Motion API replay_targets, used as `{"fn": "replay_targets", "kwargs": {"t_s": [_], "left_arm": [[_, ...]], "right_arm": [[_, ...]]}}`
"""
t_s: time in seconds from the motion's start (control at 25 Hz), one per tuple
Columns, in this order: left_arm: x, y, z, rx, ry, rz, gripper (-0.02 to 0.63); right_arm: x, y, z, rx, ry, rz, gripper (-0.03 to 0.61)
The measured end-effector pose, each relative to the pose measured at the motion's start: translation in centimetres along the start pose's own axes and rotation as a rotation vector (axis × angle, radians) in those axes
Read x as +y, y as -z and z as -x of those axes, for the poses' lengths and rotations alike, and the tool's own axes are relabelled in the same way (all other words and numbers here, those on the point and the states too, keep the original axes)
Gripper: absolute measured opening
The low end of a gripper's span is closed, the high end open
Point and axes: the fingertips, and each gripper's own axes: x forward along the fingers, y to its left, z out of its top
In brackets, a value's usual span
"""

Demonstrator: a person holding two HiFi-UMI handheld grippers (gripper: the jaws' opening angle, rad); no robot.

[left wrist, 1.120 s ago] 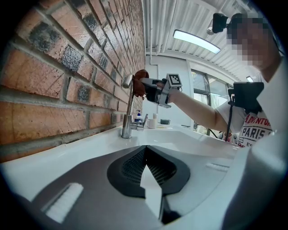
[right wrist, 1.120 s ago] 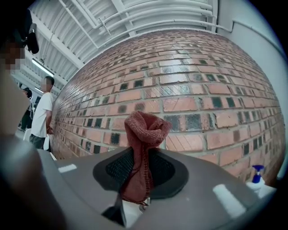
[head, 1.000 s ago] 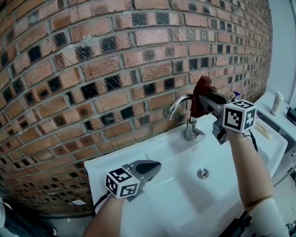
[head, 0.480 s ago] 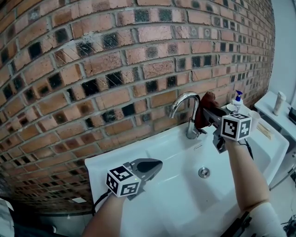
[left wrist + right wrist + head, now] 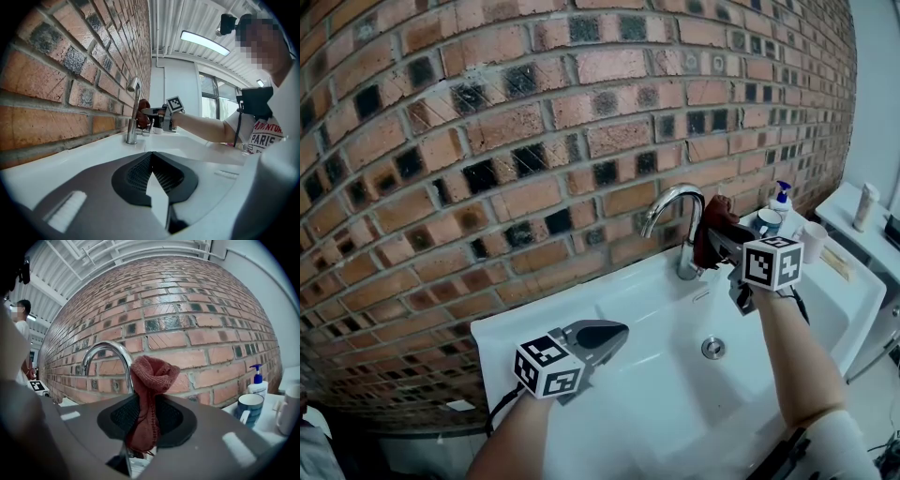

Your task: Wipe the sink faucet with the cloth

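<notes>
Mid-wipe, the cloth point(image 5: 710, 223) is clamped in the right gripper point(image 5: 719, 240) at the faucet point(image 5: 667, 203); rubbing along its neck is likely called for next. The left gripper point(image 5: 617, 332) is closed, empty.

Basin point(image 5: 661, 398): open room above. Brick wall point(image 5: 534, 141) stands close behind faucet point(image 5: 673, 201). Mug point(image 5: 766, 223) and soap bottle point(image 5: 781, 198) crowd its right.

Change over the last second. My right gripper point(image 5: 718, 236), fingers clamped on the cloth point(image 5: 708, 220), has come down from the level of the faucet point(image 5: 680, 225) arch to partway down its upright neck, on the right side. The cloth's bunched top, formerly above the arch, now sits below its crest. A pump bottle point(image 5: 782, 199) and mug point(image 5: 766, 223) have come into view at far right.
</notes>
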Motion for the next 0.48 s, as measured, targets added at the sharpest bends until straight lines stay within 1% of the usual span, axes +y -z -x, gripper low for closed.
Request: {"fn": "replay_targets", "kwargs": {"t_s": [0.12,0.2,0.36,0.48], "left_arm": [[0.0,0.0,0.0,0.000,0.000,0.000,0.006],[0.0,0.0,0.0,0.000,0.000,-0.001,0.006],[-0.1,0.0,0.0,-0.001,0.001,0.000,0.006],[0.0,0.0,0.0,-0.004,0.001,0.000,0.006]], "right_arm": [[0.8,-1.2,1.0,-0.033,-0.009,0.023,0.092],[2.1,-2.0,1.7,-0.058,-0.026,0.062,0.092],[6.1,-3.4,2.6,-0.092,-0.097,0.140,0.092],[8.9,-3.3,1.8,-0.074,-0.154,0.207,0.092]]}}
